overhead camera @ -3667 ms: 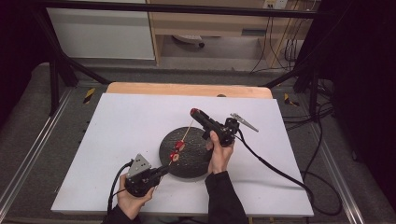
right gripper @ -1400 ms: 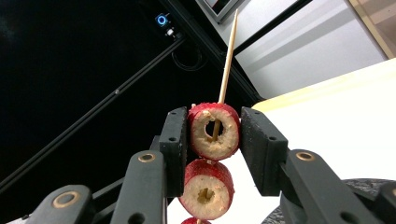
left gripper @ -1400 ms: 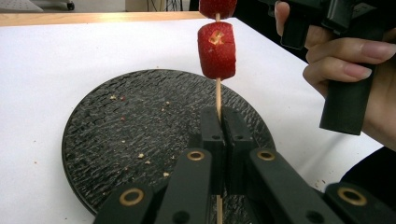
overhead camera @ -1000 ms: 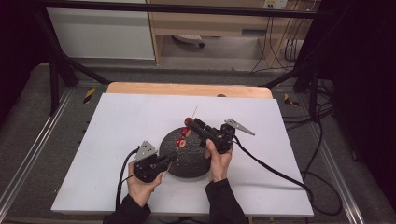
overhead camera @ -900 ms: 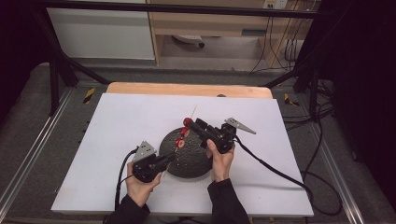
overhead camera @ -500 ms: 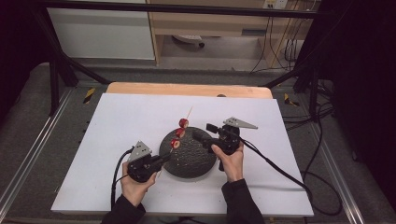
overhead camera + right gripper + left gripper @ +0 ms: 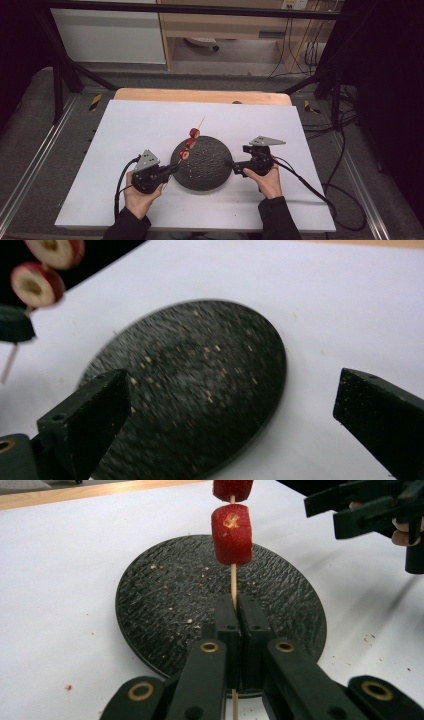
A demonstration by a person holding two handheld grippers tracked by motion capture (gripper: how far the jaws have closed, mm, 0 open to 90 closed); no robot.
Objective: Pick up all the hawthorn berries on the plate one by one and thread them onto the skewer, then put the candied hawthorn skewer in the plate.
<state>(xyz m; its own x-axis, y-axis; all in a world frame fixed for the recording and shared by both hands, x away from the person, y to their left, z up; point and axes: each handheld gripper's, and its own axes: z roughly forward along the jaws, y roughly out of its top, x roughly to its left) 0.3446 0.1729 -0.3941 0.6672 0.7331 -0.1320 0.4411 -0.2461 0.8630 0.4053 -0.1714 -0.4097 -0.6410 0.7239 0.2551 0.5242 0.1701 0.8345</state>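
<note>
A thin wooden skewer carries three red fruit pieces and leans up over the left edge of a round black plate. My left gripper is shut on the skewer's lower end; in the left gripper view the stick runs up from between the closed jaws to a red piece. My right gripper is at the plate's right edge. Its jaws have just been opening and stand wide apart, nothing between them, with the plate beneath.
The plate lies on a white sheet over a wooden table. Crumbs dot the plate and the sheet near it. Cables trail from both grippers toward the front and right. Metal frame rails run along both sides.
The right gripper has left the skewer's upper end, moved right and down to the plate's right edge, and opened its jaws. The left gripper still holds the skewer in place.
</note>
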